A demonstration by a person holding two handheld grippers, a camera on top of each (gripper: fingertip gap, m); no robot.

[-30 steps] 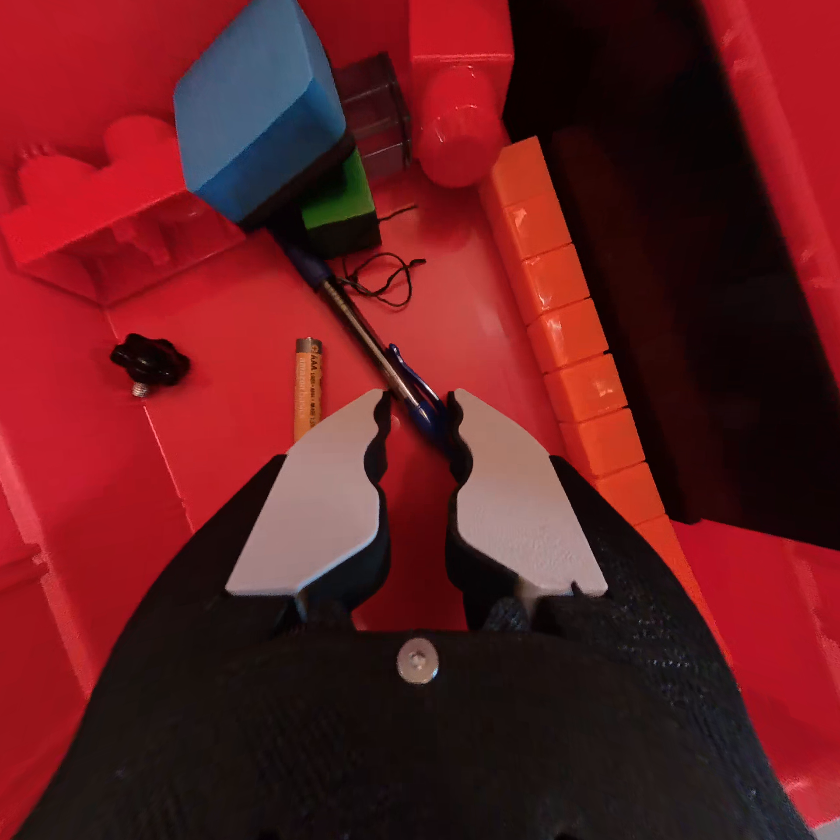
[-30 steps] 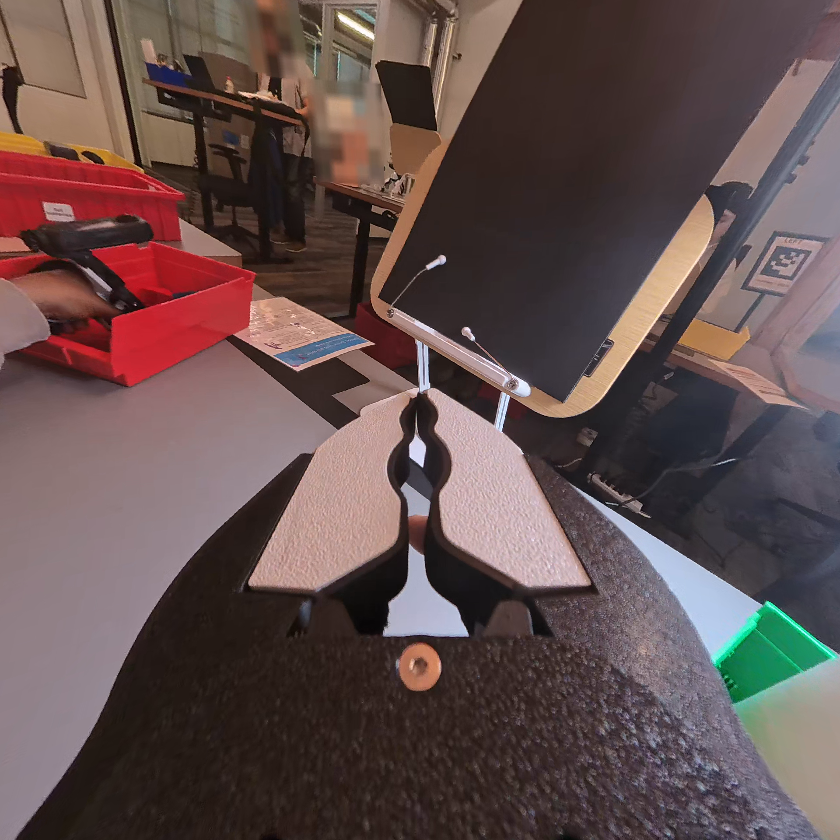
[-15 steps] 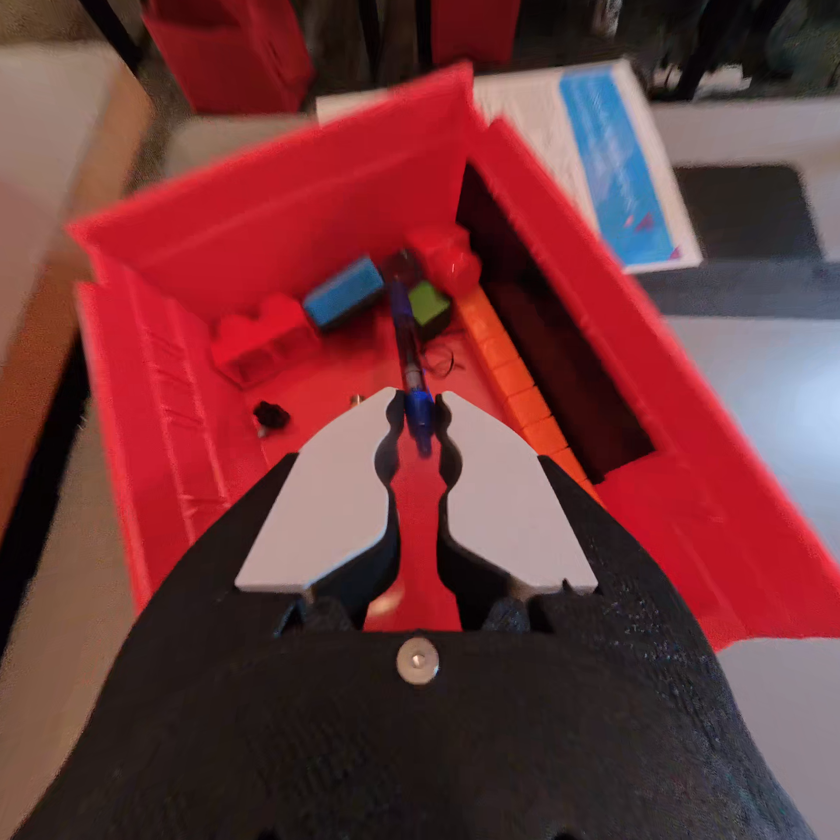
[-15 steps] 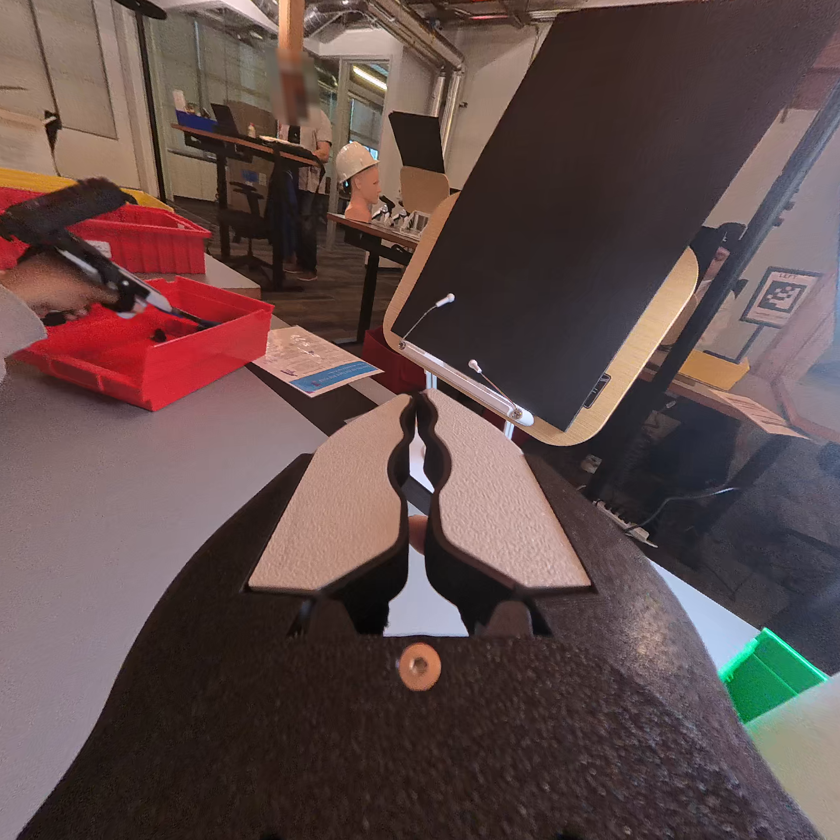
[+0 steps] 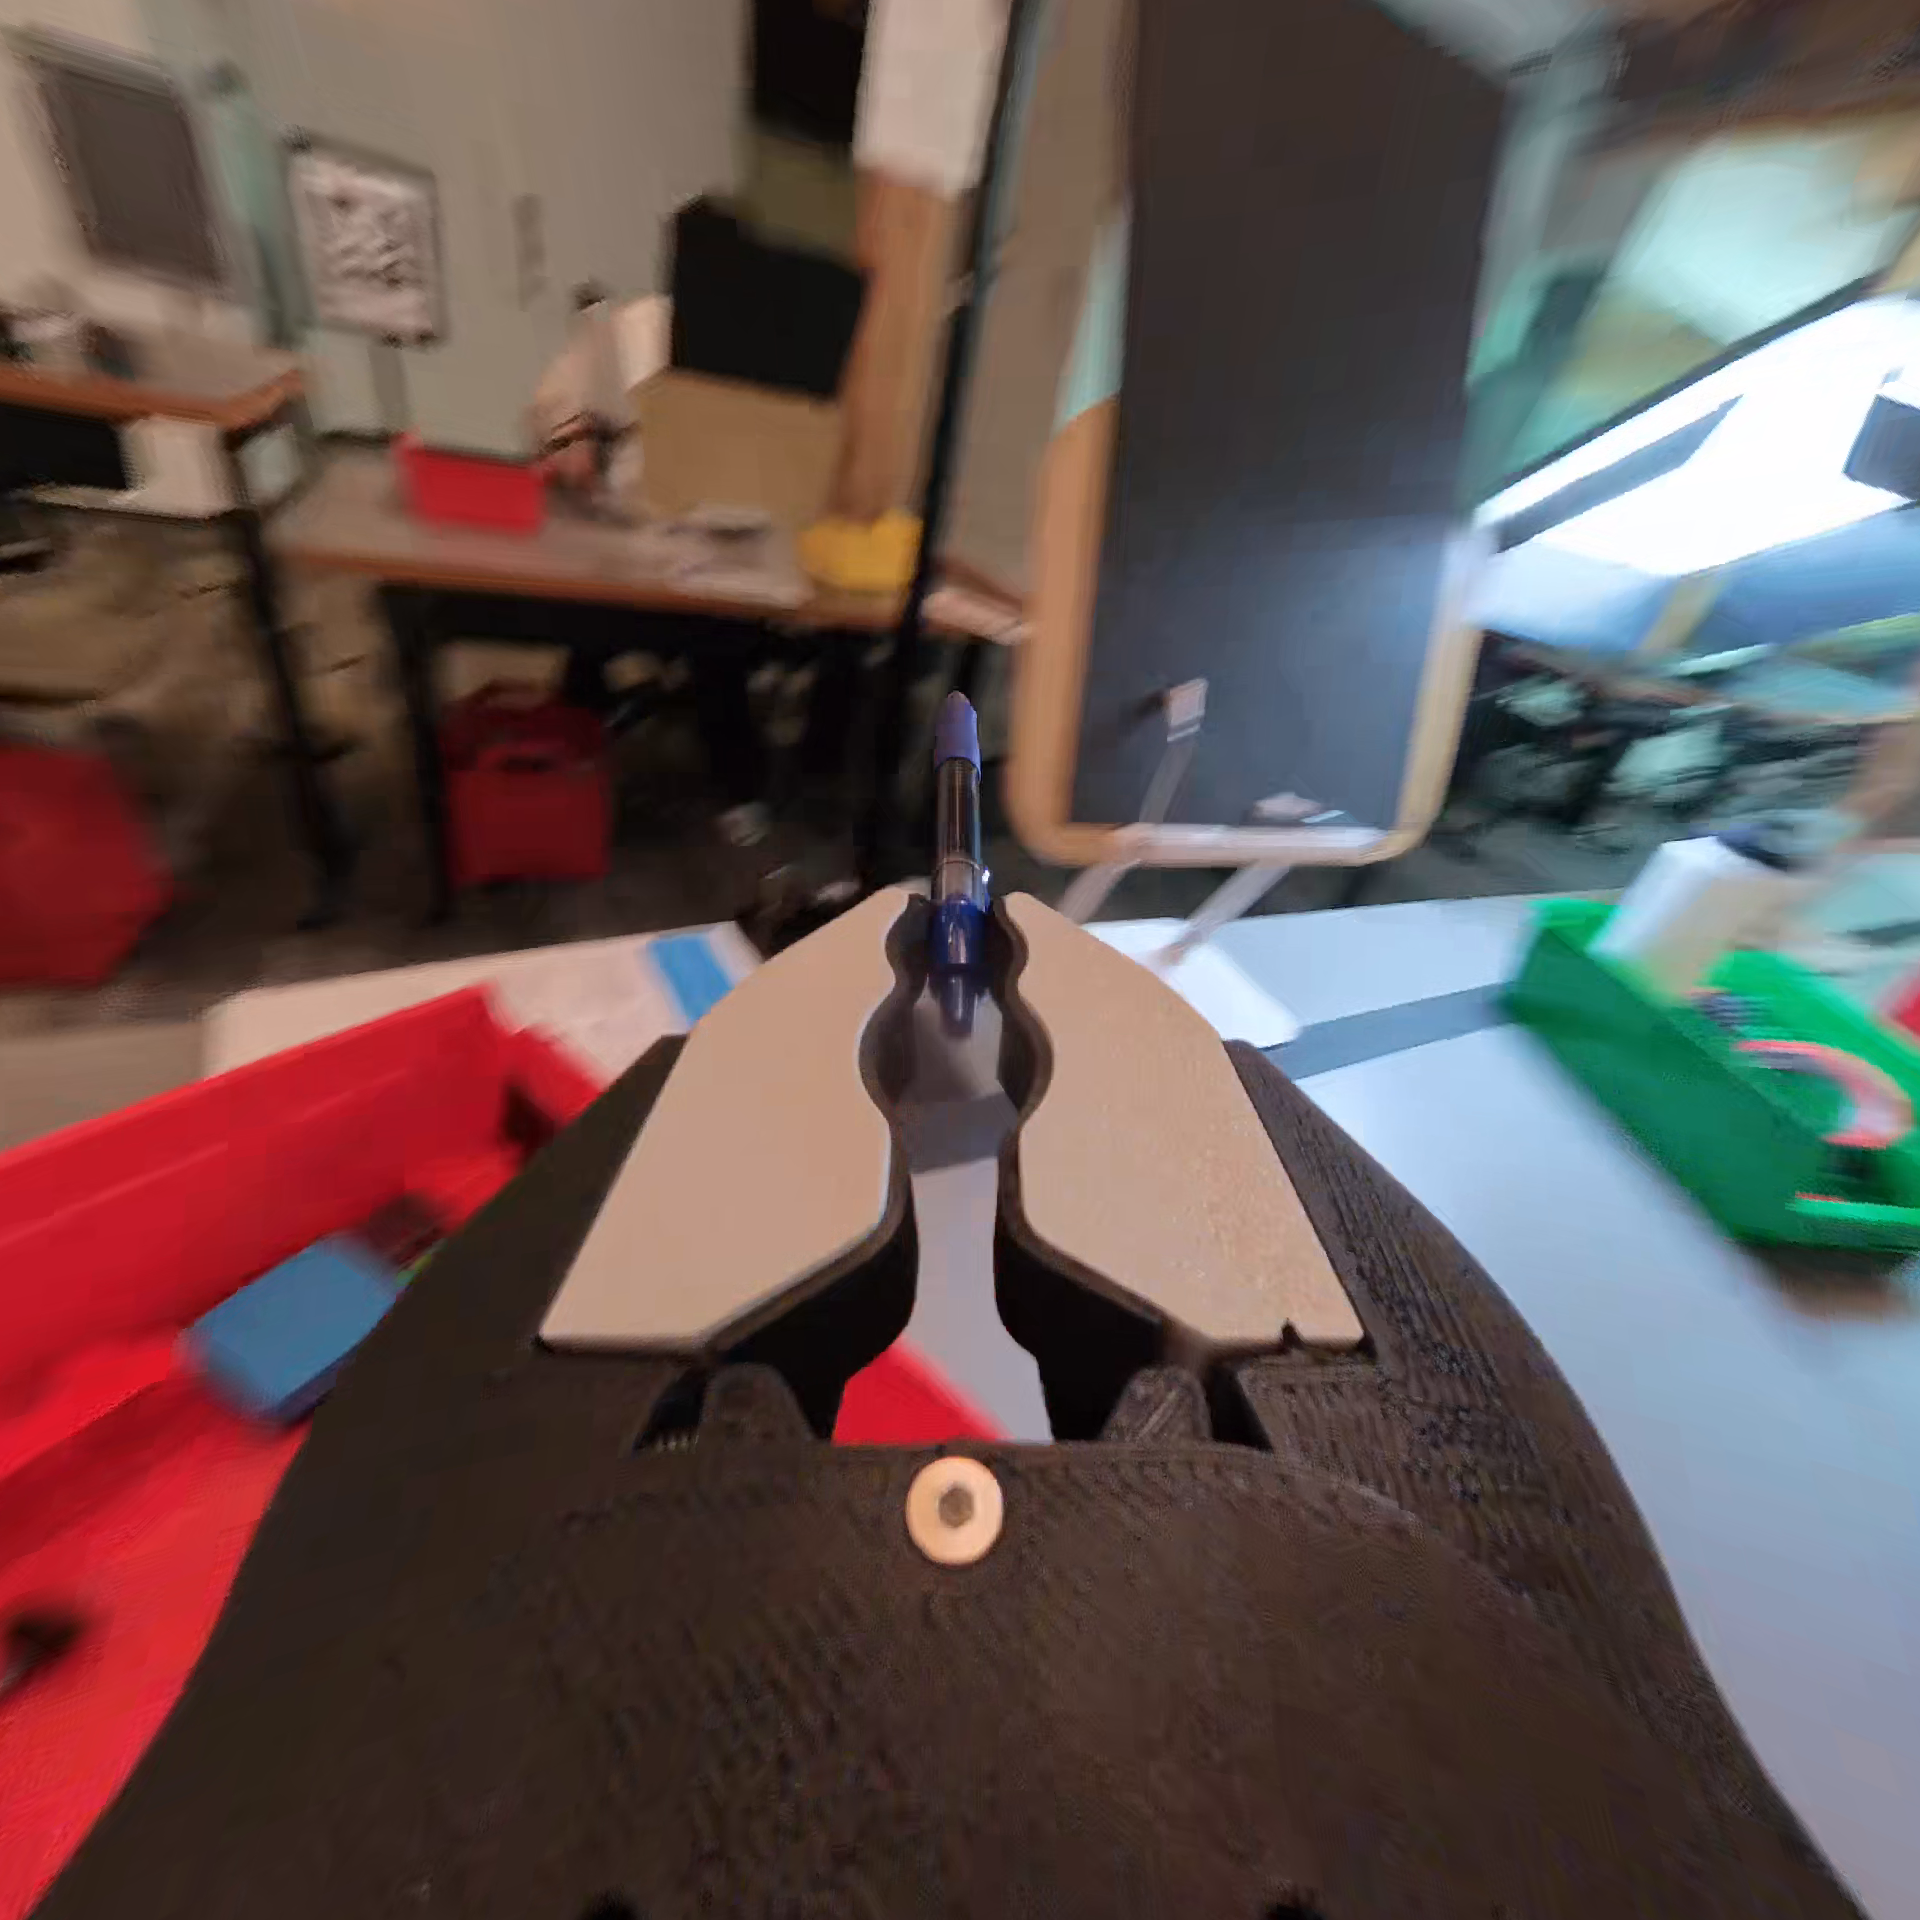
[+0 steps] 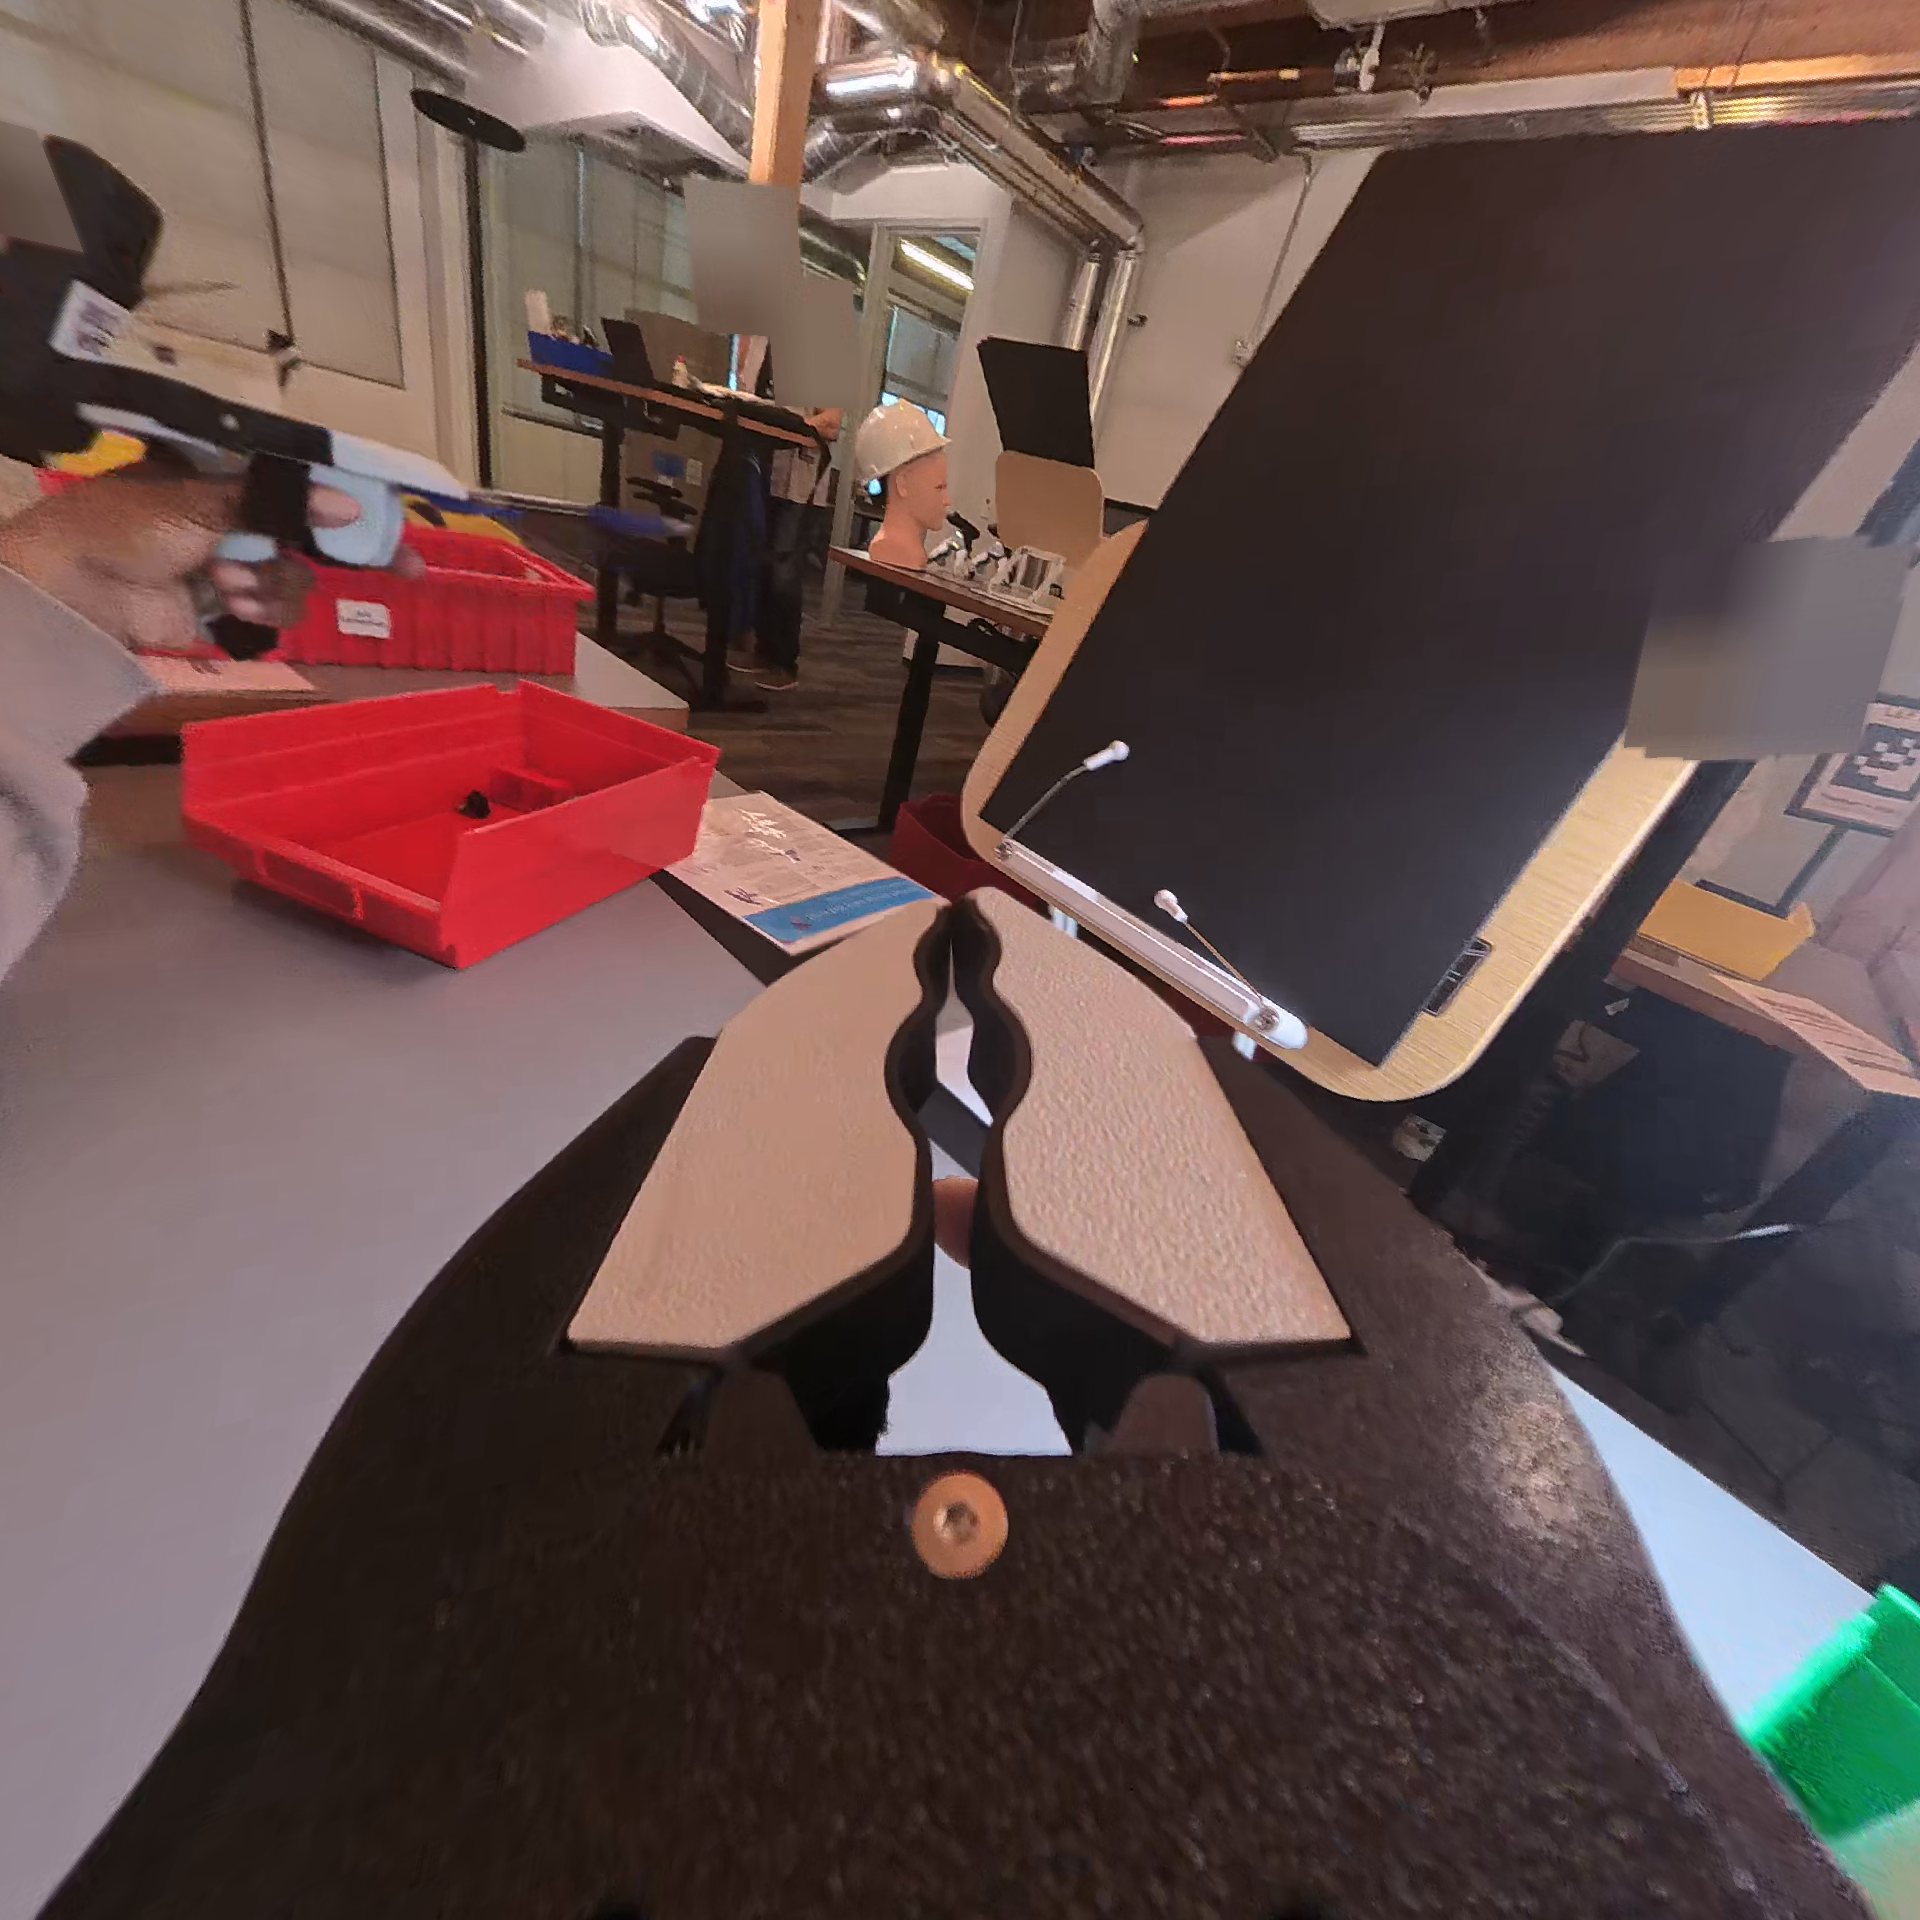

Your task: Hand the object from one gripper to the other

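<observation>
My left gripper [image 5: 954, 916] is shut on a blue pen [image 5: 957, 821], which sticks out forward past the fingertips, held in the air above the table. In the right wrist view the left gripper [image 6: 343, 499] shows far off at the upper left, held by a hand, with the pen [image 6: 582, 512] pointing right. My right gripper [image 6: 951, 920] is shut and empty, low over the grey table [image 6: 312, 1091], well apart from the left one.
A red bin [image 6: 436, 821] with a blue block [image 5: 291, 1325] and small parts sits on the table's left. A green bin [image 5: 1704, 1081] stands at the right. A tilted black board on a stand [image 6: 1403, 665] rises beyond the table edge. A printed sheet [image 6: 800, 878] lies near it.
My left gripper closed on the pen in the red bin, lifted it out and swung up and to the right. My right gripper stayed shut and turned slightly left.
</observation>
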